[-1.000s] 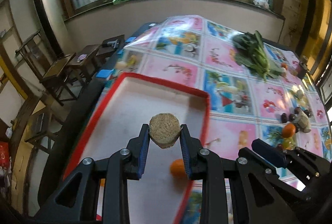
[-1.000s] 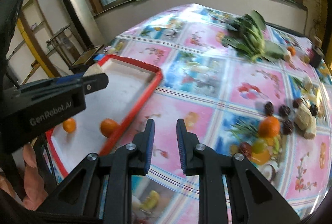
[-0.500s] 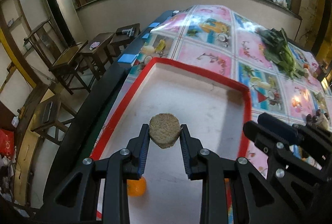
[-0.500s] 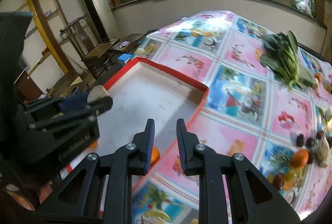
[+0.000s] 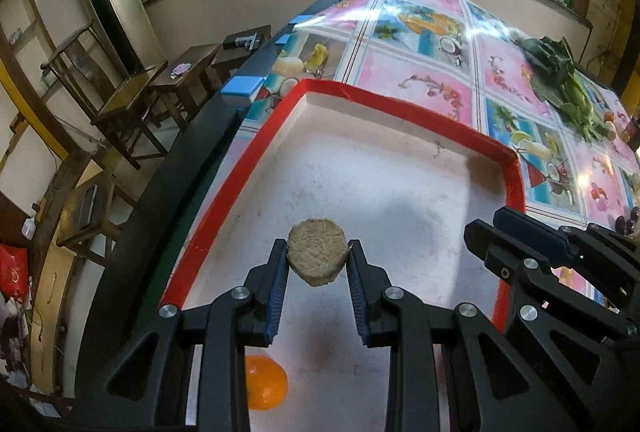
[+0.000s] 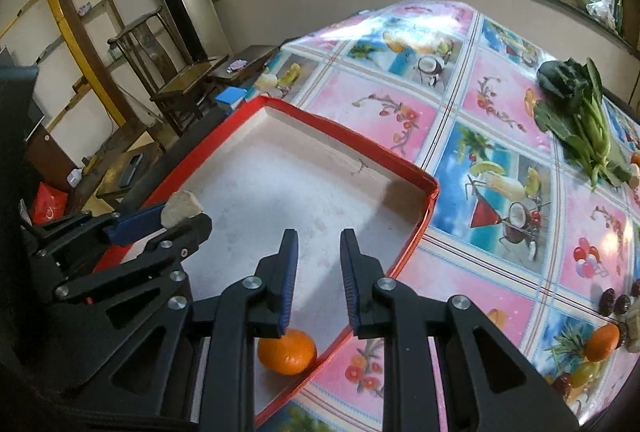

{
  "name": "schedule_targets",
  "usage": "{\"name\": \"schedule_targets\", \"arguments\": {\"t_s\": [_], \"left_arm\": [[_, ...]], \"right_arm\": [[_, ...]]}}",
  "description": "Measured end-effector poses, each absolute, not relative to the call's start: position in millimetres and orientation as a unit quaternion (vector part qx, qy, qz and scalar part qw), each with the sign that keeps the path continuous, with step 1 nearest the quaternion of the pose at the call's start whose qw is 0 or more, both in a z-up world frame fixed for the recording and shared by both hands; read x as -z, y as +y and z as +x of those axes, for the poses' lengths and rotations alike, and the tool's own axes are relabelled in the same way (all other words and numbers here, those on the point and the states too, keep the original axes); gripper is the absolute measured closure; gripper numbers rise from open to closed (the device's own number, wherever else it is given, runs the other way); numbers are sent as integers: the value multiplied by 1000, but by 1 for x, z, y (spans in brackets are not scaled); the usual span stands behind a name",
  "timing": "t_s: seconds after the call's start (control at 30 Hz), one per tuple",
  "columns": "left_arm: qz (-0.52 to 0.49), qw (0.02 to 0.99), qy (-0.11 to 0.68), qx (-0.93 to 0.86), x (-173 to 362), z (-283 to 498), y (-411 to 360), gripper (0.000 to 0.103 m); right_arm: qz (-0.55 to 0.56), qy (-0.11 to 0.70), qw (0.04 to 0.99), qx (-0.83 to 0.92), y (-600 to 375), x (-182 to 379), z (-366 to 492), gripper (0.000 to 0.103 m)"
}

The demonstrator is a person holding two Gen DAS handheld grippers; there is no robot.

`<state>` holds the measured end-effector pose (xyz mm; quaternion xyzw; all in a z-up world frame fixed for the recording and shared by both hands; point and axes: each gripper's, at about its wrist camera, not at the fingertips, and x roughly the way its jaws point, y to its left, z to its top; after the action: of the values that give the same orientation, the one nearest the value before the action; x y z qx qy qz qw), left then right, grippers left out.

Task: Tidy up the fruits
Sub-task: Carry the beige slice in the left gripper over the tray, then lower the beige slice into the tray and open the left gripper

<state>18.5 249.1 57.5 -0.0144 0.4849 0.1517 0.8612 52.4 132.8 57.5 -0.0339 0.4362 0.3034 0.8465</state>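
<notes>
You are holding a tan, rough-skinned round piece (image 5: 317,257), probably a cut slice of fruit though its kind is hard to tell, clamped between the blue pads of the left gripper (image 5: 317,264) at the lower centre of the left wrist view. It is hanging above the white floor of the red-rimmed tray (image 5: 408,114), not touching it; the grip is taking the piece across its flat sides, which seems a sensible way to keep it from rolling out. Judgement: you are bringing it in for placement, and the open white floor ahead is the likely drop spot. In the right wrist view the same piece is showing at centre left, still pinched. The right gripper (image 6: 318,272) is sitting at the lower centre of its view with jaws drawn in as far as they go and nothing between them, so it is carrying nothing. One orange (image 6: 287,351) is lying inside the tray against the near right rim, partly behind the right gripper's fingers; another orange (image 5: 264,382) is showing low in the left view, under the left gripper. Both are close to the approach path, so watch for nudging them. Further out, leafy greens (image 6: 580,112) are lying at the upper right on the patterned tablecloth (image 6: 400,112), and more fruit, including a loose orange (image 6: 601,342), is waiting at the lower right edge, well apart from the tray.
</notes>
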Motion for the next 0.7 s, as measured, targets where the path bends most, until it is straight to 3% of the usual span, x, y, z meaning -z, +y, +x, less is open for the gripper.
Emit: {"name": "schedule_targets", "arguments": {"t_s": [0.7], "left_arm": [[-18, 852, 498, -157, -42, 27, 254, 75]], "right_arm": [[-41, 453, 839, -298, 145, -41, 62, 79]]}}
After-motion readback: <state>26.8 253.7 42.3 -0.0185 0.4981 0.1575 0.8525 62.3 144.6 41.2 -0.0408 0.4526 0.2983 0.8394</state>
